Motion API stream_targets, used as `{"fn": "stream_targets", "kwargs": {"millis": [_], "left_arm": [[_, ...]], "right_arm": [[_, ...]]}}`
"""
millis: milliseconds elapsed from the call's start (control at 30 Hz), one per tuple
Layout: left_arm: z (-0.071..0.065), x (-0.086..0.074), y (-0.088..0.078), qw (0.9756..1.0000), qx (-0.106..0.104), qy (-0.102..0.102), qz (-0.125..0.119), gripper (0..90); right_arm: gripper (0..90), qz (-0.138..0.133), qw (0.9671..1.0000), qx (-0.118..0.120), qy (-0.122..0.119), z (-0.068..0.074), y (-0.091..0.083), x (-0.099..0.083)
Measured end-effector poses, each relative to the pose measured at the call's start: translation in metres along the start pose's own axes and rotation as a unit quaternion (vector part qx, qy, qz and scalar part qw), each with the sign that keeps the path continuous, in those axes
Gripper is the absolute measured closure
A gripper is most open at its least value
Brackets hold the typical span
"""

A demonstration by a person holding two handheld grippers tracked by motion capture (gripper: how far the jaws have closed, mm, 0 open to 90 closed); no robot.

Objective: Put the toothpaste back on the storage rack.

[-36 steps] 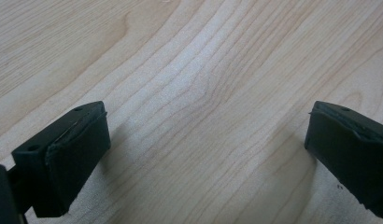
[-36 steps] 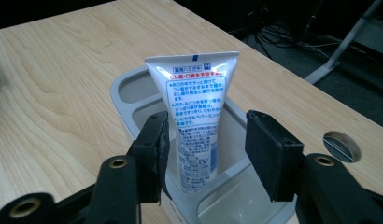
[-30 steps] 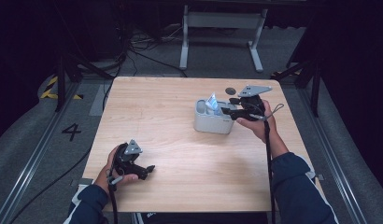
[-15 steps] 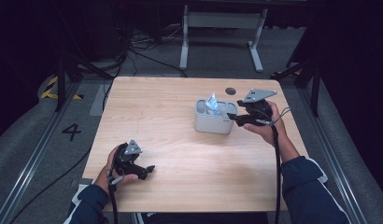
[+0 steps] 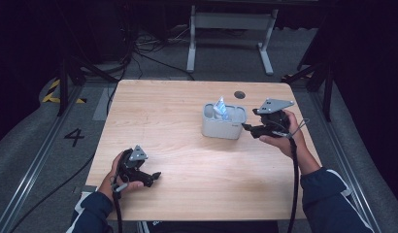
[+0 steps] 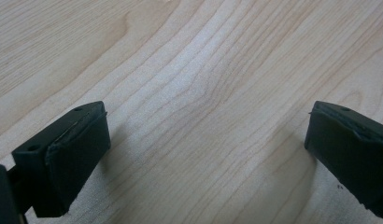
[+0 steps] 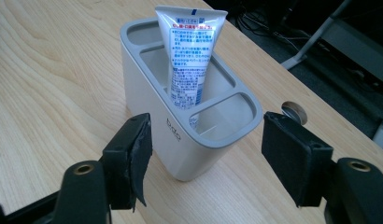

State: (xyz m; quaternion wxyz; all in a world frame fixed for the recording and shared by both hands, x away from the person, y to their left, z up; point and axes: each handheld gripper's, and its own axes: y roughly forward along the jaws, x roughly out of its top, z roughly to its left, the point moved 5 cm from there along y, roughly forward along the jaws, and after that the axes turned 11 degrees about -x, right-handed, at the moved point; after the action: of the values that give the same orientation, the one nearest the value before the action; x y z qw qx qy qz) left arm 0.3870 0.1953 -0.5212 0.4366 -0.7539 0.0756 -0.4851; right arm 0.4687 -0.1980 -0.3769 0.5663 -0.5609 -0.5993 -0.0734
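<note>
Toothpaste tube (image 5: 219, 108) stands in grey holder (image 5: 224, 127), right of centre in the high view, on wooden table (image 5: 187, 121). Right gripper (image 5: 247, 127) sits just right of holder, tips at its wall. Left gripper (image 5: 156, 175) lower left, resting on table.

Left gripper view: jaws spread wide, bare wood between.

Right gripper view: jaws spread, nothing grasped; holder (image 7: 180, 135) centre frame, just beyond them. Tube (image 7: 187, 56) upright in its middle compartment, leaning slightly.
</note>
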Motion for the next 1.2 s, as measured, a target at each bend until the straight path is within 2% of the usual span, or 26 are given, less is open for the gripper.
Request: {"fn": "stream_targets", "kwargs": {"millis": [267,500,733,867,1200], "left_arm": [[0.000,0.000,0.000,1.0000,0.000,0.000,0.000,0.5],[0.000,0.000,0.000,1.0000,0.000,0.000,0.000,0.5],[0.000,0.000,0.000,1.0000,0.000,-0.001,0.001,0.6],[0.000,0.000,0.000,1.0000,0.000,-0.002,0.002,0.5],[0.000,0.000,0.000,1.0000,0.000,0.000,0.000,0.5]], "right_arm": [[33.9,-0.003,0.9999,-0.006,-0.011,0.002,-0.010,-0.008],[33.5,0.002,0.9999,-0.006,-0.016,0.004,-0.017,-0.023],[32.6,0.017,0.9996,-0.001,-0.022,0.004,-0.016,-0.041],[32.5,0.036,0.9989,0.007,-0.029,0.009,-0.014,-0.055],[31.7,0.053,0.9978,0.009,-0.040,0.015,-0.013,-0.071]]}}
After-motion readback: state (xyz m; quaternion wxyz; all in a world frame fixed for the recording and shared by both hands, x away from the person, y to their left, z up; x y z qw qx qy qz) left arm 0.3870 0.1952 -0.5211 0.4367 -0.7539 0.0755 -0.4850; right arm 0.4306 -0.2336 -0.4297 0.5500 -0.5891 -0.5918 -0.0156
